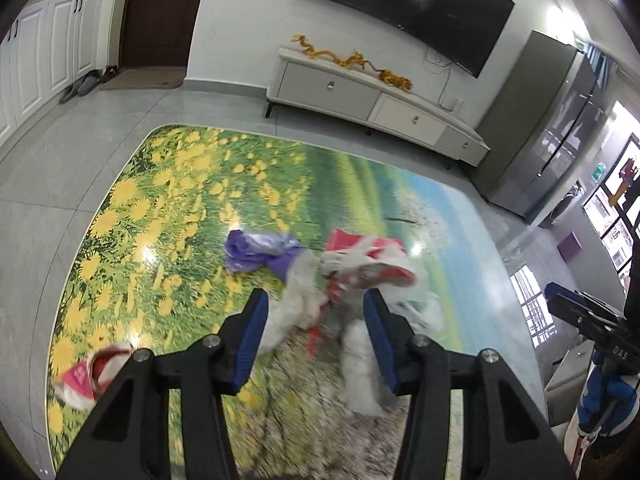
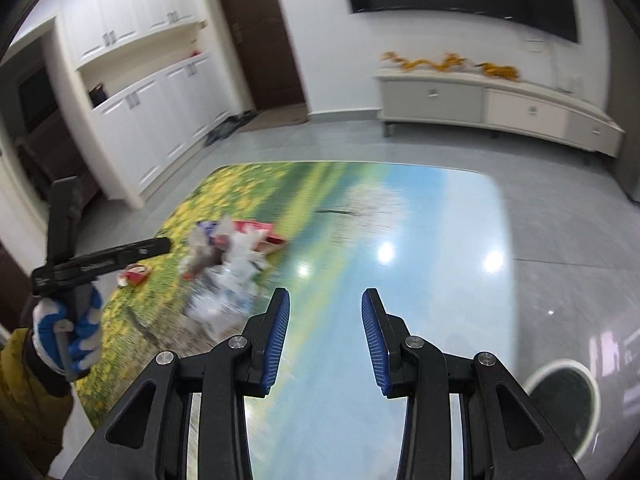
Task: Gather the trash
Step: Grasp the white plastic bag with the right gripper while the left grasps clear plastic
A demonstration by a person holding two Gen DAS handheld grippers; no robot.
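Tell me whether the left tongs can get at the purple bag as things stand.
Probably yes: the left tongs are open, and the purple bag lies just ahead and slightly left on the table, nothing covering it.

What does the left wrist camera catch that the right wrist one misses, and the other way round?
Only the left wrist view shows the grey refrigerator and the purple plastic bag clearly. Only the right wrist view shows the round dark bin opening and the gloved left hand. Both show the flower-print table, the crumpled trash pile, the TV and the TV cabinet.
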